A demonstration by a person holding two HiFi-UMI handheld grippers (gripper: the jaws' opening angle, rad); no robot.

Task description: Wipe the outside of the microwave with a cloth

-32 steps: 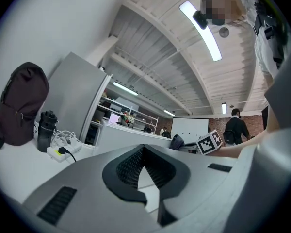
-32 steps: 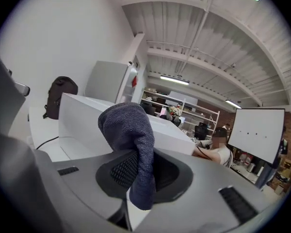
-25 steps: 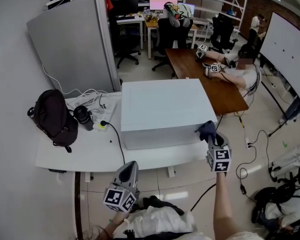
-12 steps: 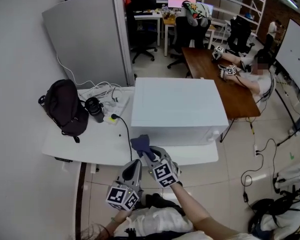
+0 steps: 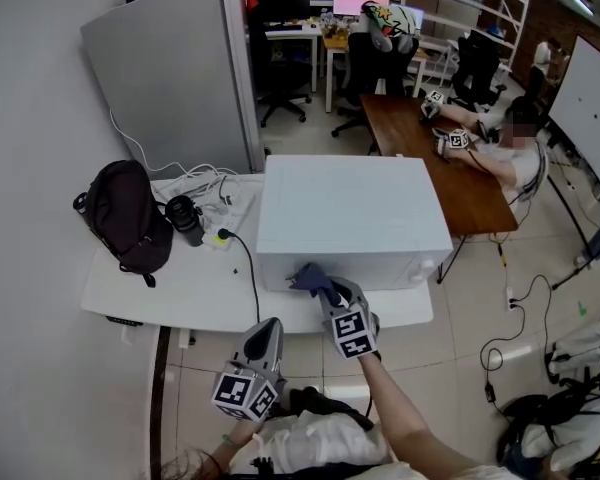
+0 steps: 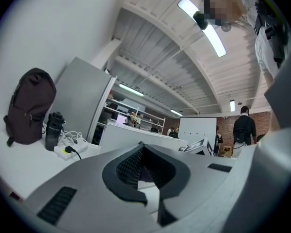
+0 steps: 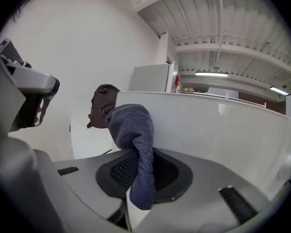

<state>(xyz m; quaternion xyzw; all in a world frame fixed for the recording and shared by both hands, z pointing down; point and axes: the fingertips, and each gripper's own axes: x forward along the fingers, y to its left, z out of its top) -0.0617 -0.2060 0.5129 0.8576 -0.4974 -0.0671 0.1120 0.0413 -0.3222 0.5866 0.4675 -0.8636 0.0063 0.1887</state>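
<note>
The microwave is a large white box on the white table. My right gripper is shut on a dark blue cloth, and the cloth is up against the lower left part of the microwave's front face. In the right gripper view the cloth bulges out of the right gripper, with the microwave's white wall just beyond. My left gripper hangs low, below the table's front edge, and holds nothing. In the left gripper view the left gripper has its jaws together.
A dark backpack, a black bottle and a power strip with cables lie left of the microwave. A grey partition stands behind. A person sits at a brown table at the back right.
My right gripper carried the cloth from the microwave's front right corner across to the left, then a little back right onto the front face. The left gripper has hardly moved.
</note>
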